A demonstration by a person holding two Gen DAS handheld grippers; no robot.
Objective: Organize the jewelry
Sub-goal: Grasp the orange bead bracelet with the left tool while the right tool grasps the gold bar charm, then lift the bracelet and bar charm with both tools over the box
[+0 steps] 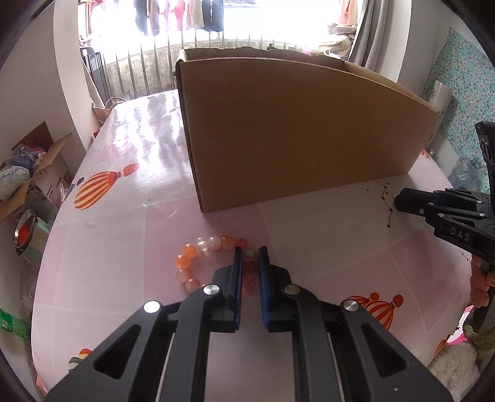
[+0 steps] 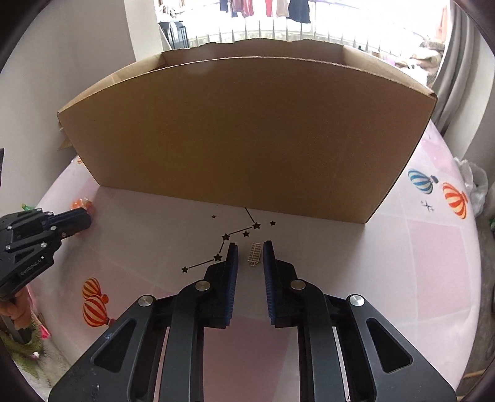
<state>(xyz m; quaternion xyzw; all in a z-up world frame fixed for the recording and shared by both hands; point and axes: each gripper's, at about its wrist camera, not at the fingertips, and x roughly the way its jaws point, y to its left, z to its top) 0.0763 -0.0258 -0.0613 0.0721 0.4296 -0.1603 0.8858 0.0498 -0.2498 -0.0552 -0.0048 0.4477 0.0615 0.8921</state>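
L gripper [image 1: 250, 252] narrow, blue pads clamped on the bead bracelet [image 1: 213, 263], which lies on the table [image 1: 123, 241] just short of the box. R gripper [image 2: 251, 245] nearly closed around a small gold clasp-like piece [image 2: 255, 254], gaps showing both sides, not gripped. Bare tabletop between the two. Cardboard box [image 2: 241, 139] wall close ahead, open-topped. Pink balloon-print cloth; window w/ hanging clothes [image 1: 185, 15] behind.

A glossy pink table [image 2: 402, 263] printed with balloons and stars carries a cardboard box [image 2: 241, 139], a bead bracelet [image 1: 198, 259] and a small clasp [image 2: 255, 254].
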